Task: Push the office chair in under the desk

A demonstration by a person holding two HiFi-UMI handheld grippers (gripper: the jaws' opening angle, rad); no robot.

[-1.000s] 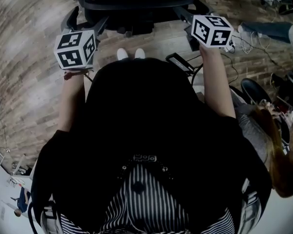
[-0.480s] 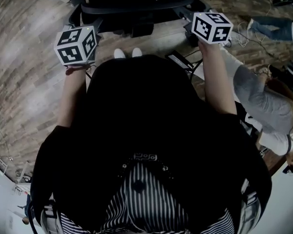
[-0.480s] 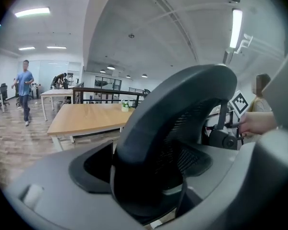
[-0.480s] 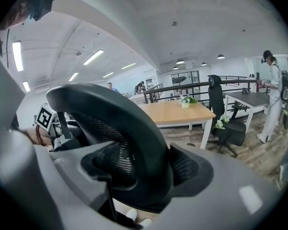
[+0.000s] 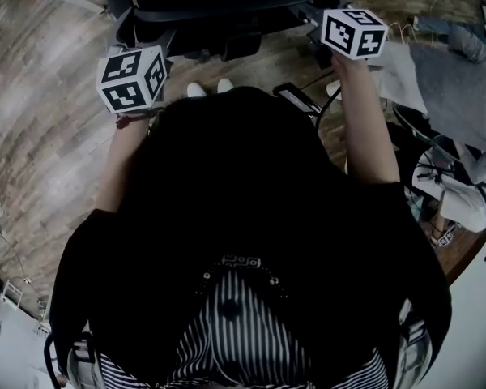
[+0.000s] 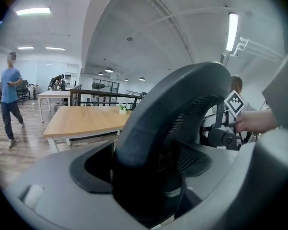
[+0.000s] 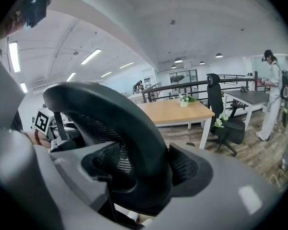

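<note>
Left tool (image 6: 146, 163) has just been closing and grips the top rim of the office chair (image 6: 182, 104), with the backrest mesh between its pads. My right tool (image 7: 144, 169) is clamped on the same rim further along. That chair stands just before me on the wood floor (image 5: 40, 136), backrest toward me. Beyond it lies the wooden worktop (image 6: 81, 120), a small plant (image 6: 123, 109) on top.

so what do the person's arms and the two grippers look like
Left gripper and right gripper match: smooth grey bodies, dark cupped pads inside the jaws, each topped by a white cube with black square markers. The person wears a black short-sleeved top. The left jaws have just been closing round the office chair back.
</note>
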